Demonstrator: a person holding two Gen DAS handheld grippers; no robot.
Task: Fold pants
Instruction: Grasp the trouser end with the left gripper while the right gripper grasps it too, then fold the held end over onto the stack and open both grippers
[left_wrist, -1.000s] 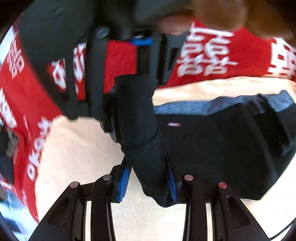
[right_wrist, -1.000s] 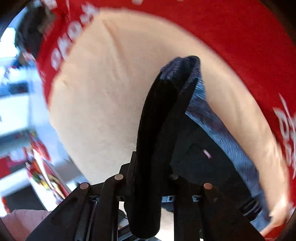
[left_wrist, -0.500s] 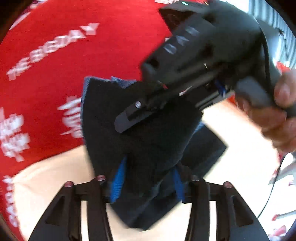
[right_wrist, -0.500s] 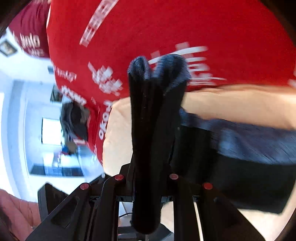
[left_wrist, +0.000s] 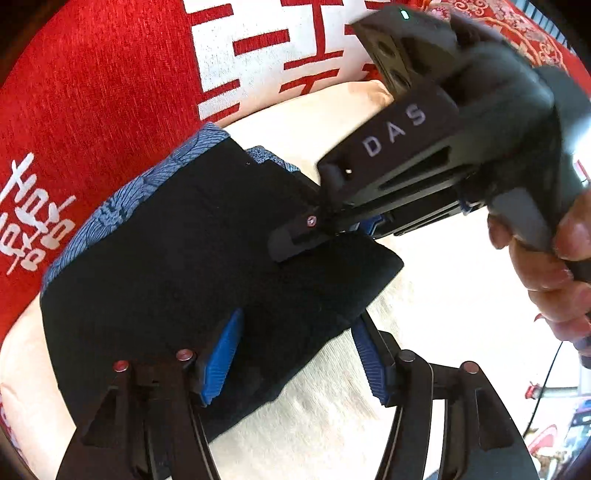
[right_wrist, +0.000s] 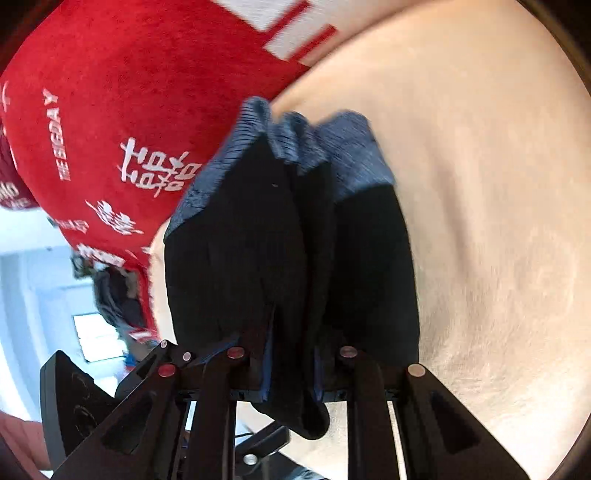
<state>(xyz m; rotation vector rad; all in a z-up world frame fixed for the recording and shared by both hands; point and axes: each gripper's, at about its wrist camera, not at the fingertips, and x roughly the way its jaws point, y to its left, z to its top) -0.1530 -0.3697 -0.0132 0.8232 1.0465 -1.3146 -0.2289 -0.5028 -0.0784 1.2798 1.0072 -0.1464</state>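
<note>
On the cream cushion (left_wrist: 332, 424), against red lettered fabric (left_wrist: 110, 92), lie pants (left_wrist: 184, 258).

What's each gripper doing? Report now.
Left gripper: open, jaws just widened, pants between them unpinched.
Right gripper: shut on pants.

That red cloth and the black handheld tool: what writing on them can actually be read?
"DAS": pale letters on the black handheld tool, left wrist view.
"THE BIGDAY": white print on the red velvety cloth; first letters blurred, right wrist view.
Large white Chinese-style characters on the same cloth: present, but I cannot read them.
The black pants with blue waistband: no readable text.
</note>
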